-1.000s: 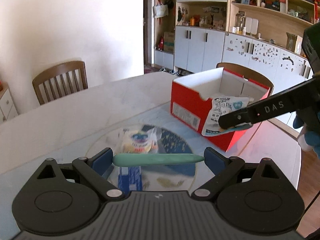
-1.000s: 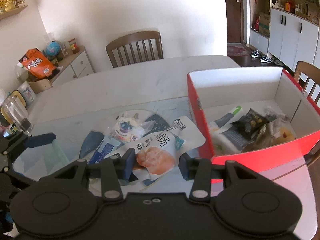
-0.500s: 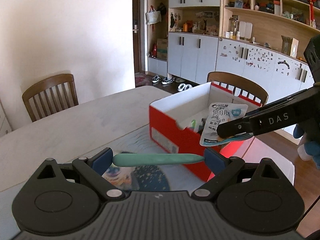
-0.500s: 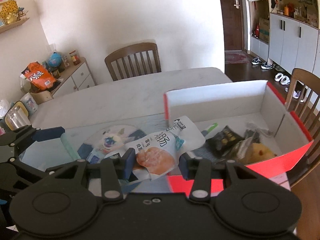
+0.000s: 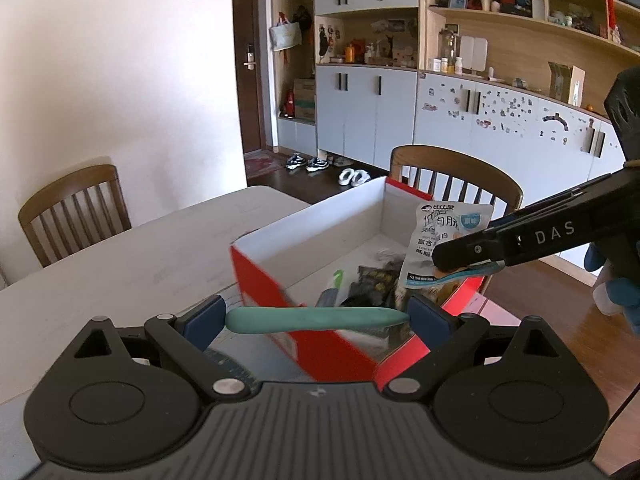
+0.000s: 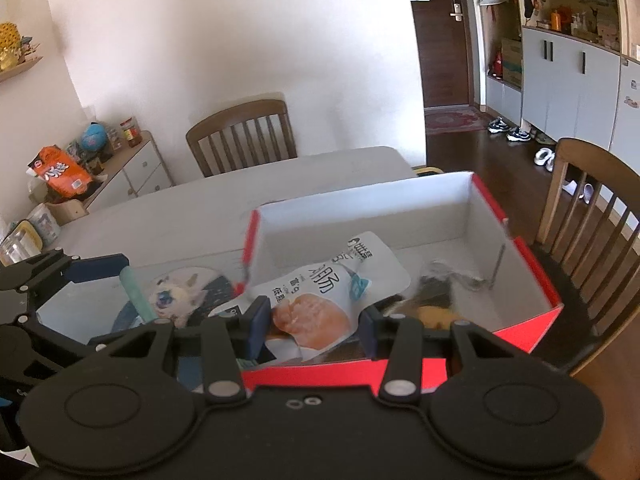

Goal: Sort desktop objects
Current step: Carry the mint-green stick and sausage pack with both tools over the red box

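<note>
My left gripper [image 5: 316,319] is shut on a teal pen-like stick [image 5: 304,319], held crosswise between its blue pads, just in front of the near left corner of the red box [image 5: 264,284]. The box has white inner walls and holds several snack packs. My right gripper [image 6: 314,326] is shut on a white snack pouch [image 6: 320,300], which hangs over the box's [image 6: 532,268] near left part. In the left wrist view the right gripper [image 5: 452,258] comes in from the right with the pouch [image 5: 444,232] above the box. The left gripper [image 6: 132,296] and the stick [image 6: 134,292] show at the right wrist view's left edge.
A cat-printed pack [image 6: 176,296] and other packets lie on the glass-topped table [image 6: 168,216] left of the box. Wooden chairs stand behind the table [image 6: 240,136] and beyond the box [image 6: 592,216]. A low sideboard [image 6: 136,168] with clutter is at the far left.
Both grippers have travelled right across the table with their loads. The pouch has gone from above the table packets to above the box, and the stick has come up to the box's corner.
</note>
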`<state>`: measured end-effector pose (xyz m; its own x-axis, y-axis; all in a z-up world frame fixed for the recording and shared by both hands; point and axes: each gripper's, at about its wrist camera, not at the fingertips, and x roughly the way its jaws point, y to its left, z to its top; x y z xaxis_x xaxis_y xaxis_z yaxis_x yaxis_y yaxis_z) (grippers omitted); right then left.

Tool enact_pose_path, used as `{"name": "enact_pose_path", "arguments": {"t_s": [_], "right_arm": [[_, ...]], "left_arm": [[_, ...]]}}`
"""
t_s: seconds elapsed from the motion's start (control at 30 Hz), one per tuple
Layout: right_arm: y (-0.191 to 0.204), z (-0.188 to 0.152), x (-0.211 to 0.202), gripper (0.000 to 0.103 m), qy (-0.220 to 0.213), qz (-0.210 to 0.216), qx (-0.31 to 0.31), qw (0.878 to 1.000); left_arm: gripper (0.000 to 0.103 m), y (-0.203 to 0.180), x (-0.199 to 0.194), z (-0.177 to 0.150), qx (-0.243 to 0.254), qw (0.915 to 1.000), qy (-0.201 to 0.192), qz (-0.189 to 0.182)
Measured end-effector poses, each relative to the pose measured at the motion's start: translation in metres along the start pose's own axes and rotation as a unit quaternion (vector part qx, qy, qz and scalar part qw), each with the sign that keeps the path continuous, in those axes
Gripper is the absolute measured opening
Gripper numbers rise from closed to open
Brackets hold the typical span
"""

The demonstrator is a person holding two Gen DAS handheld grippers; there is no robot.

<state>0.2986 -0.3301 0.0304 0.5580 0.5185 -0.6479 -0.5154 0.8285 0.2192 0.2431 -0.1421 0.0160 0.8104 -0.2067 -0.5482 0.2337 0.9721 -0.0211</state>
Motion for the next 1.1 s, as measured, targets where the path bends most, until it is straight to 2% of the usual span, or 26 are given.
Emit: {"name": "enact_pose_path", "arguments": {"t_s": [0.37, 0.87, 1.1], "right_arm": [[-0.049, 0.019, 0.015, 0.045, 0.002, -0.009, 0.005, 1.000], [-0.084, 0.040, 0.071, 0.045, 0.034, -0.013, 0.016, 0.999], [-0.088, 0.046, 0.096, 0.045, 0.058, -0.015, 0.006, 0.998]], "left_arm": [[0.098, -0.024, 0.046, 0.022, 0.022, 0.9997, 0.009, -0.009], [0.098, -0.038, 0.114, 0.041, 0.034, 0.9979, 0.053, -0.017], [0.098, -0.037, 0.142, 0.039, 0.025, 0.9952, 0.092, -0.025]]}}
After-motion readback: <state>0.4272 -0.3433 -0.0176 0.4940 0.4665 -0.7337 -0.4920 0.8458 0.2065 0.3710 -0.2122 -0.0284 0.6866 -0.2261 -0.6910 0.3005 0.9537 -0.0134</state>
